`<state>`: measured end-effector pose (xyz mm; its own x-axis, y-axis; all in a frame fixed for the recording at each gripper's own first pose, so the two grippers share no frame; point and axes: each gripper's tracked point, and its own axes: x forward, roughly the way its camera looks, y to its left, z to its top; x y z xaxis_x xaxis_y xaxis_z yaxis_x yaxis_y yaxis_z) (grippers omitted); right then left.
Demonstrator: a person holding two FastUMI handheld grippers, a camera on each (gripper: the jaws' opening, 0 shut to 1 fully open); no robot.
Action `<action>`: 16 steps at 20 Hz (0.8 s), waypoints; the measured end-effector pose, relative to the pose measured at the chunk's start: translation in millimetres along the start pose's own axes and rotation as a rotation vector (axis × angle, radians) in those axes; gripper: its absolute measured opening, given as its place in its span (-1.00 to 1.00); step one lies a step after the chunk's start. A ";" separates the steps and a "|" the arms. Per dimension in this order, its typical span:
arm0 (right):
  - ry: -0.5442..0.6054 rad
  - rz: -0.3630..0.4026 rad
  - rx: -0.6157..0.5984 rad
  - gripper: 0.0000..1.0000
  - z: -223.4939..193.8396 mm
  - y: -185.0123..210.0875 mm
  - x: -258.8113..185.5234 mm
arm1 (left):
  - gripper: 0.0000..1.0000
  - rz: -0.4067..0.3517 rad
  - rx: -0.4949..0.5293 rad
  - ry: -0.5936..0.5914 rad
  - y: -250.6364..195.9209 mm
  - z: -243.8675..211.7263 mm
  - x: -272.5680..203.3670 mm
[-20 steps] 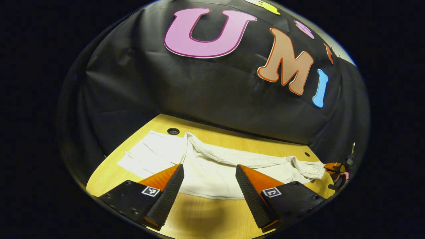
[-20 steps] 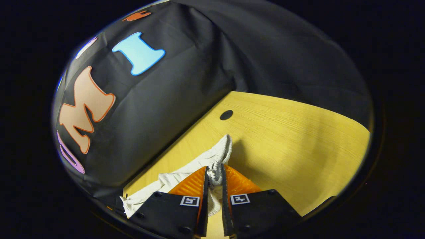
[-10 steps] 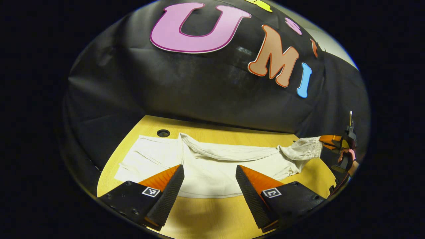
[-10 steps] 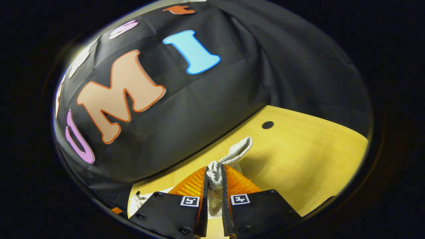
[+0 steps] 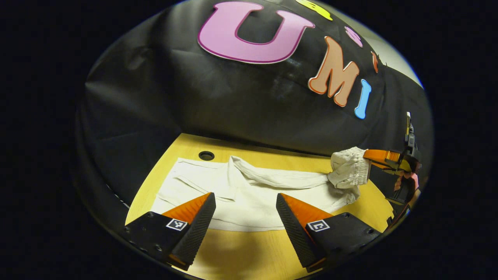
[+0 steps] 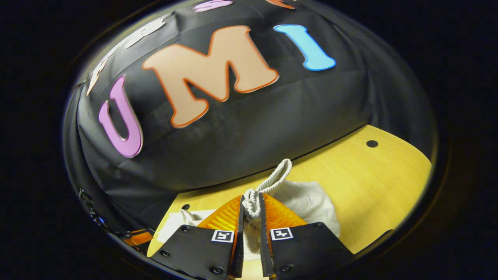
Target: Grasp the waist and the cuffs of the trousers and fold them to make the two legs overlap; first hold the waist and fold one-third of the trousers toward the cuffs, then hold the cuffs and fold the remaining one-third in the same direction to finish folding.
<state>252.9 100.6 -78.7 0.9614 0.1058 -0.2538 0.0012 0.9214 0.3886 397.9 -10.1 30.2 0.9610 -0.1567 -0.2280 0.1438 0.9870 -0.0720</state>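
Note:
White trousers (image 5: 249,194) lie spread on the wooden table (image 5: 241,252), legs running off to the left. My left gripper (image 5: 245,202) hovers open over their near edge, nothing between its fingers. At the far right of the left gripper view, the right gripper (image 5: 375,157), held by a hand, is shut on the gathered elastic waist (image 5: 350,169) and holds it up off the table. In the right gripper view, my right gripper (image 6: 252,198) pinches the ribbed waistband (image 6: 272,181), which loops up past the fingertips; cloth (image 6: 311,202) hangs below it.
The booth's black cloth wall stands close behind the table's far edge. A round cable hole (image 5: 206,155) sits near the trousers' far left corner, another hole (image 6: 372,143) on bare wood at the right. Bare wood lies in front of the trousers.
The right gripper has lifted the waist off the table and swung it up and inward over the trousers. The left gripper stays open over the near edge.

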 end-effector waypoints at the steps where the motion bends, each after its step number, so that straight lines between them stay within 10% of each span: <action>1: 0.015 0.018 -0.027 -0.60 -9.9 14.4 6.8 | 0.92 0.015 -0.002 -0.001 9.1 -1.4 -0.8; 12: 0.161 0.057 -0.265 -0.55 -84.1 55.7 17.5 | 0.91 0.192 -0.033 0.033 111.6 -26.0 8.9; 16: 0.193 0.084 -0.274 0.46 -75.8 61.4 -2.5 | 0.90 0.235 -0.002 0.039 133.2 -26.9 27.3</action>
<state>229.7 185.3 -121.4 0.8852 0.2299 -0.4044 -0.1744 0.9699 0.1697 436.9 116.1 -11.7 0.9581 0.0764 -0.2760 -0.0835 0.9964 -0.0140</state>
